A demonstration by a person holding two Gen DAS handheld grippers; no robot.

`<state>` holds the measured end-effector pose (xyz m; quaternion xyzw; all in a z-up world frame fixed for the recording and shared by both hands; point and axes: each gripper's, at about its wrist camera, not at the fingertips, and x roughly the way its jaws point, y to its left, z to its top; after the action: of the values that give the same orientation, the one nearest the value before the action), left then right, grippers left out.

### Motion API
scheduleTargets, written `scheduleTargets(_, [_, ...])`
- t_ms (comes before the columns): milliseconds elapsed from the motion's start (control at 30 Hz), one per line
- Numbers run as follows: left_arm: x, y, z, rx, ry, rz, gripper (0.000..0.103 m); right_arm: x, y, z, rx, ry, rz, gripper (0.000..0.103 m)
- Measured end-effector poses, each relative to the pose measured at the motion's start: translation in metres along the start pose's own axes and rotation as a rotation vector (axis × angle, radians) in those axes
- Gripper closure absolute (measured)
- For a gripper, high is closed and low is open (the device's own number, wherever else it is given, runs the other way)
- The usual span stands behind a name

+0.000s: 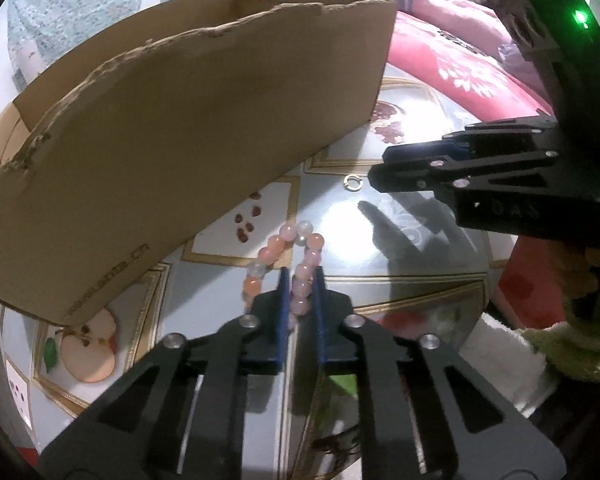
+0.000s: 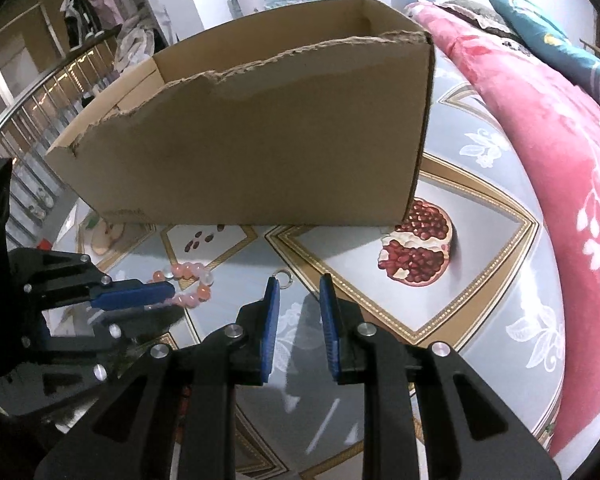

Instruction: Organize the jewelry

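A bracelet of pink and orange beads (image 1: 296,256) lies on the patterned table. My left gripper (image 1: 301,276) is shut on the bracelet's near strand; the beads sit between its blue pads. In the right wrist view the same bracelet (image 2: 188,276) shows at the left gripper's tip (image 2: 168,292). A small metal ring (image 1: 353,182) lies on the table just left of my right gripper (image 1: 380,168). In the right wrist view the ring (image 2: 284,279) lies just beyond my open, empty right gripper (image 2: 298,284), beside its left finger.
A torn-edged cardboard box (image 1: 180,120) stands open at the back, also in the right wrist view (image 2: 260,140). A pink floral blanket (image 2: 560,160) bounds the table's right side. The tablecloth shows a printed pomegranate (image 2: 418,240).
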<state>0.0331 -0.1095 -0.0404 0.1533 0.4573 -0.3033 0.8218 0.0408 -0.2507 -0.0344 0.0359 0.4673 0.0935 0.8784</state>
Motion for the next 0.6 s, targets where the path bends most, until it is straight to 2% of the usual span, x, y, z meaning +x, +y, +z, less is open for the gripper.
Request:
scheduleTargets(67, [-0.003, 0.005, -0.003, -0.010, 0.000, 0.003, 0.094, 0.002, 0.003, -0.001, -0.019, 0.004, -0.020, 0.079])
scheduleTargets(367, [-0.007, 0.012, -0.005, -0.019, -0.002, 0.009, 0.094, 0.010, 0.018, 0.002, -0.084, -0.007, -0.059, 0.079])
scheduleTargets(600, [-0.006, 0.011, -0.003, -0.025, -0.001, 0.006, 0.094, 0.012, 0.025, -0.001, -0.072, -0.048, -0.096, 0.081])
